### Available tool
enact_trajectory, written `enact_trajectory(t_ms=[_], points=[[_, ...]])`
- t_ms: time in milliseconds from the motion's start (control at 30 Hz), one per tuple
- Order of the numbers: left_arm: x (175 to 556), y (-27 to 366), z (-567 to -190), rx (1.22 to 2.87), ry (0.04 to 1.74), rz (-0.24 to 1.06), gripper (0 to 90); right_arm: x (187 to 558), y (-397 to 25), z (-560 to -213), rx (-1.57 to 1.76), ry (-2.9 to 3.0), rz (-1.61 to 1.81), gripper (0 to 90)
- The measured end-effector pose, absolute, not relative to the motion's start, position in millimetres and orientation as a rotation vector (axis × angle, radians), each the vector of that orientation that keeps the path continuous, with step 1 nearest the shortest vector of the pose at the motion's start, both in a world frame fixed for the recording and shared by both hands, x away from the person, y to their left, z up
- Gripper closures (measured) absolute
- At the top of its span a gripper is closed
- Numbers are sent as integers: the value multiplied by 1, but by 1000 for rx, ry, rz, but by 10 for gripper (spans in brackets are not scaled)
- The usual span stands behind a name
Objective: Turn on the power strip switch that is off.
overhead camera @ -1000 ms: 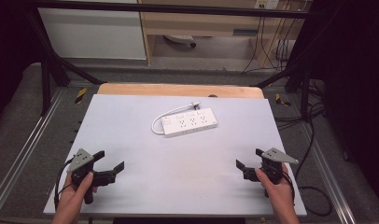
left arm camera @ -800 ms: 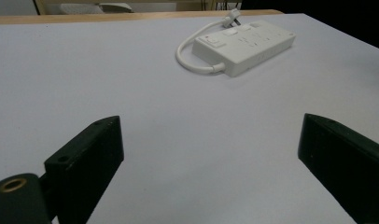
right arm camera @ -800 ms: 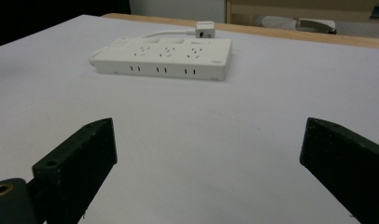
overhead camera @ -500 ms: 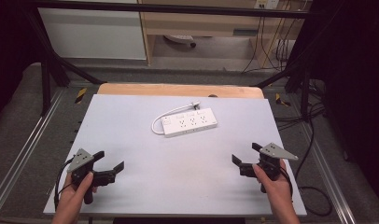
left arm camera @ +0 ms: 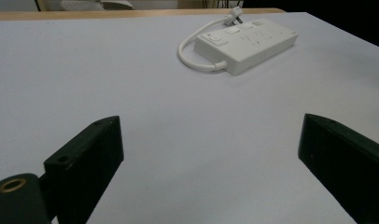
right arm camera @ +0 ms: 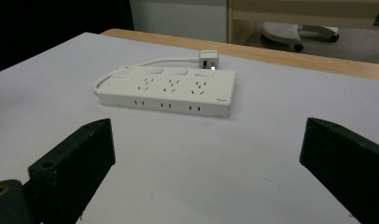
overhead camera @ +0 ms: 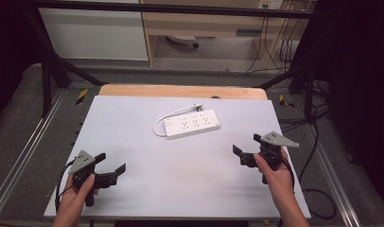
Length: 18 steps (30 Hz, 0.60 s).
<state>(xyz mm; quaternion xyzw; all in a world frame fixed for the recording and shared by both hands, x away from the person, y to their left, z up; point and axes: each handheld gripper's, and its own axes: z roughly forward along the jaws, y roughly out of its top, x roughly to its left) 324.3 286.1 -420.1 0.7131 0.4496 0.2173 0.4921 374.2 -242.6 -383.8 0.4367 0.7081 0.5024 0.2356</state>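
Across the white table [overhead camera: 180, 189], the gaping right claw [overhead camera: 249, 149] has apparently neared the power strip [overhead camera: 193, 124].

No legible text or labels

A white table [overhead camera: 133, 142] lies on a wooden board [overhead camera: 180, 91]. At 12 o'clock stands a wooden shelf [overhead camera: 204, 23]; at 11 o'clock a white cabinet [overhead camera: 95, 33]. Cables [overhead camera: 275, 47] hang at 1 o'clock.

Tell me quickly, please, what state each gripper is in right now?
Left gripper: open, holding nothing, low over the white table.
Right gripper: open, holding nothing, short of the power strip.
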Motion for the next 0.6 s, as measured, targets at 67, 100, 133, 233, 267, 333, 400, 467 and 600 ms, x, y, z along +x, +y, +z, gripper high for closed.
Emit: enact_trajectory(t_ms=[67, 100, 133, 233, 267, 333, 400, 467, 600], points=[[324, 286, -420, 1729, 1091, 527, 68, 377, -243, -381, 1195, 1942, 1378, 36], [324, 286, -420, 1728, 1091, 528, 68, 377, -243, -381, 1195, 1942, 1378, 36], [324, 286, -420, 1726, 1094, 527, 67, 380, -243, -378, 1200, 1935, 1386, 35], [324, 287, -420, 1724, 1095, 529, 67, 383, -242, -376, 1199, 1939, 1387, 32], [324, 287, -420, 1724, 1091, 529, 67, 386, -241, -374, 1203, 1945, 1387, 28], [324, 286, -420, 1724, 1091, 530, 66, 389, -240, -373, 1204, 1949, 1385, 26], [324, 286, -420, 1720, 1095, 528, 65, 391, -239, -371, 1213, 1950, 1384, 25], [323, 287, -419, 1721, 1083, 525, 61, 392, -238, -369, 1222, 1949, 1383, 25], [327, 279, -423, 1762, 1063, 508, 58, 395, -239, -366, 1229, 1950, 1363, 24]])
